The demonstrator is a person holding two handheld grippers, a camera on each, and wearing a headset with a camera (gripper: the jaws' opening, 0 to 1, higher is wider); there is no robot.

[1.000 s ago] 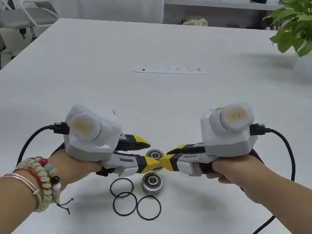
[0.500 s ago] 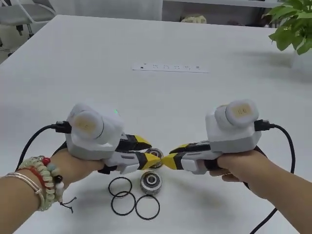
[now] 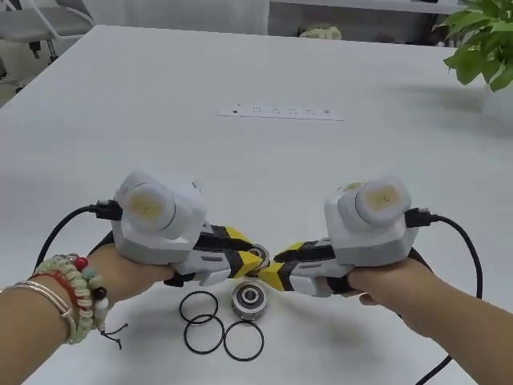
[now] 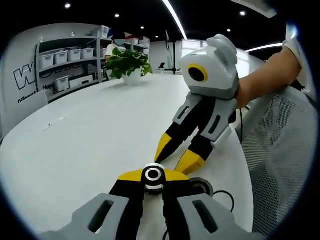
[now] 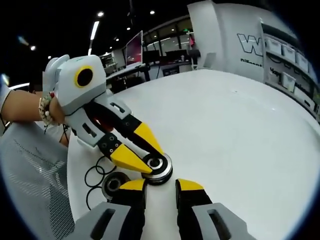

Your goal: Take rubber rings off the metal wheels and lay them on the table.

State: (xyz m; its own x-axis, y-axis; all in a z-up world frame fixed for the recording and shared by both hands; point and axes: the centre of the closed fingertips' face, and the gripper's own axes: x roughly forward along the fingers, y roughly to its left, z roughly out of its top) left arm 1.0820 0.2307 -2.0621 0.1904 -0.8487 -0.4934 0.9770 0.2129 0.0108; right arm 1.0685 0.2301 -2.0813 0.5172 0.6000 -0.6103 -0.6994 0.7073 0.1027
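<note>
White tabletop first: nearest the person lie three rubber rings (image 3: 202,319), already off, and just beyond them a bare wheel (image 3: 249,298). Above that, the left gripper (image 3: 247,253) is clamped on a second wheel (image 5: 157,167), held clear of the table. A dark band round its rim looks like a ring yet to come off. The right gripper (image 3: 275,271) has its jaws apart, tips just beside that rim. To do this well, hook one tip under the band's edge, pinch only rubber, and peel sideways while the left steadies the wheel. Against half a second ago, the right gripper has closed in and dipped; rings and bare wheel lie unchanged. Farther off are a power strip (image 3: 280,112) and a plant (image 3: 481,44).
</note>
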